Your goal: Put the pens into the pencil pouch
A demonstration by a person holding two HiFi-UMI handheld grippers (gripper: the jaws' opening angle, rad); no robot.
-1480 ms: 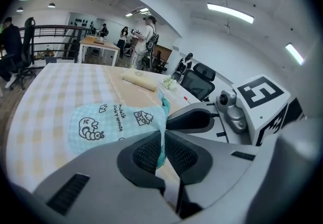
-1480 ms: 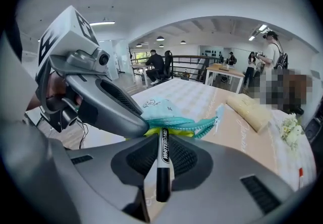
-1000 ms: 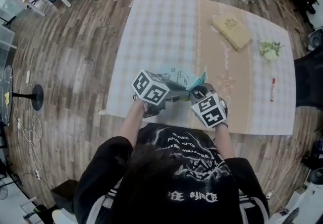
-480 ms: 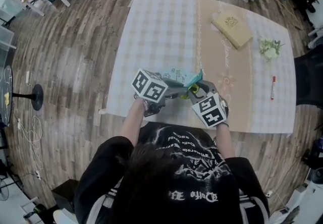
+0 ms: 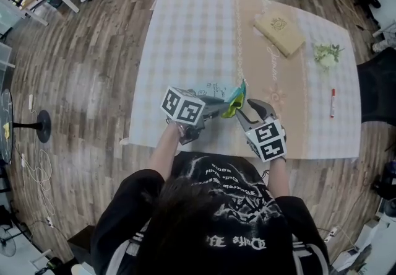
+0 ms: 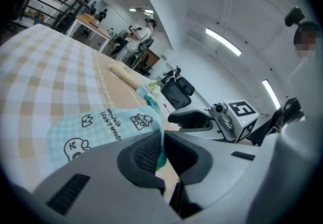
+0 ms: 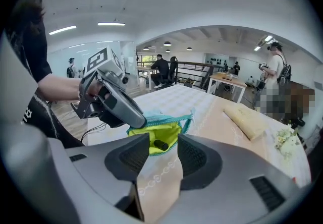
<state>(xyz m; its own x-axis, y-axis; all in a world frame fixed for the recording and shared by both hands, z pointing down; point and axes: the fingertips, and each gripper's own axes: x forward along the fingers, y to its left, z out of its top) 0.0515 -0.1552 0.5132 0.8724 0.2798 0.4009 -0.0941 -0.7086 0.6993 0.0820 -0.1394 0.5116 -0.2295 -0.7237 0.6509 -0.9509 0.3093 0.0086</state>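
So the left gripper (image 6: 162, 151) has its jaws pressed together on the edge of the teal checked fabric pencil pouch (image 5: 230, 100), the one with little doodle prints on the outside and a yellow-green lining. The fabric is pinched right between the pads, and that holds the mouth of the pouch open towards the right gripper (image 7: 164, 156).

The right gripper's jaws have just been opening and now stand spread, with nothing clamped between them. Through the gap you look straight into the pouch, where the end of a dark pen (image 7: 160, 145) lies against the lining. The pads aren't touching the pen or the pouch.

In the head view the pouch sits between the two grippers, near the edge of the surface (image 5: 185, 38) closest to the person, about where the pale checked cloth meets the tan runner strip (image 5: 272, 78). I can't tell whether its bottom rests on the cloth or hangs just off it.

A red-and-white pen (image 5: 332, 102) lies by itself on the cloth, well off to the right of the right gripper. Farther back there's a flat tan book-like block (image 5: 279, 33) on the runner and a small bunch of flowers (image 5: 326, 55) just to its right.
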